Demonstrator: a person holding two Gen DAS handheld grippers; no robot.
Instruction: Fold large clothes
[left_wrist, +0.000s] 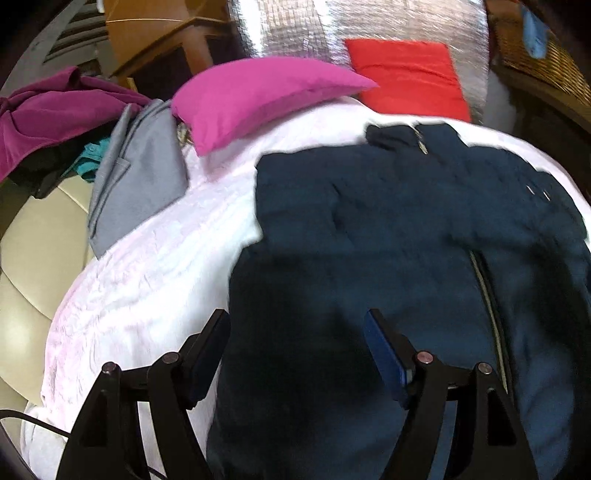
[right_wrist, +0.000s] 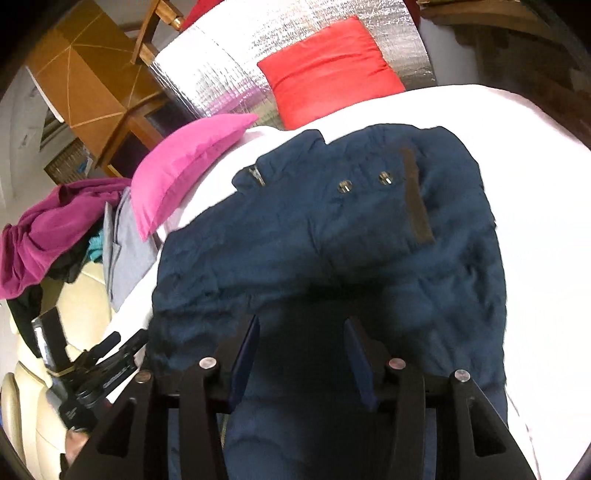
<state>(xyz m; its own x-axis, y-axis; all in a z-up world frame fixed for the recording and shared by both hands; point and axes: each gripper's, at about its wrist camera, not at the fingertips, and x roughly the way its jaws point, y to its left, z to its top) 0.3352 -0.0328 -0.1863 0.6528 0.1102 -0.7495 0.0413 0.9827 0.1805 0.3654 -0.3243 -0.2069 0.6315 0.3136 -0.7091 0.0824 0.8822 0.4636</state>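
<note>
A dark navy jacket (left_wrist: 388, 229) lies spread on the white bed sheet (left_wrist: 140, 280), with its zipper running down the right part. In the right wrist view the jacket (right_wrist: 332, 236) shows two metal snaps and a brown strip near its top. My left gripper (left_wrist: 297, 325) is open and empty, just above the jacket's near left part. My right gripper (right_wrist: 301, 328) is open and empty, above the jacket's lower middle. The left gripper also shows at the bed's left edge in the right wrist view (right_wrist: 110, 354).
A pink pillow (left_wrist: 258, 99) and a red pillow (left_wrist: 410, 77) lie at the head of the bed. A grey garment (left_wrist: 140, 173) and a magenta clothes pile (left_wrist: 48, 118) sit at the left. A wooden table (right_wrist: 92, 85) stands beyond. A cream floor (left_wrist: 33, 251) lies left.
</note>
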